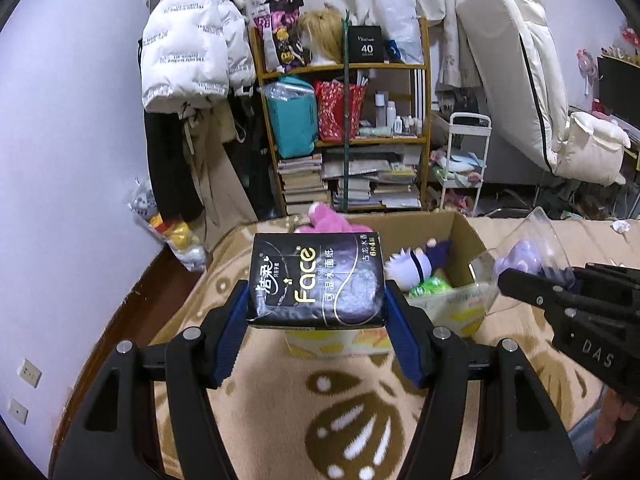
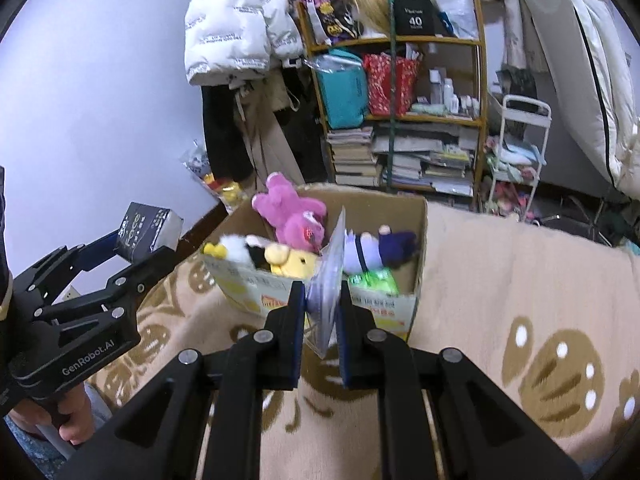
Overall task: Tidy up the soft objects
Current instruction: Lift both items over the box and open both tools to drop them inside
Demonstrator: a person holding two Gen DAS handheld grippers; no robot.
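Above the bed, both claws loaded and short of the cardboard box.

My left claw (image 1: pixel 316 308) is clamped on a black tissue pack (image 1: pixel 316 280), squeezed between its blue pads (image 1: pixel 234 332) and held in the air just before the box (image 1: pixel 468 252). My right claw (image 2: pixel 322 320) is pinched together on a clear plastic packet (image 2: pixel 330 280) with something purple inside, hanging over the box's near wall. The box sits on the patterned blanket (image 2: pixel 500 280) and already holds a pink plush (image 2: pixel 290 216), a yellow one (image 2: pixel 292 260), a black-and-white toy (image 2: pixel 240 250), a small doll (image 2: pixel 380 246) and a green packet (image 2: pixel 372 280). My worry: the slick packet is gripped at one edge and could slide out early, landing on the blanket; and the box looks crowded, so the bulky tissue pack may perch on the plush and tumble over the wall.
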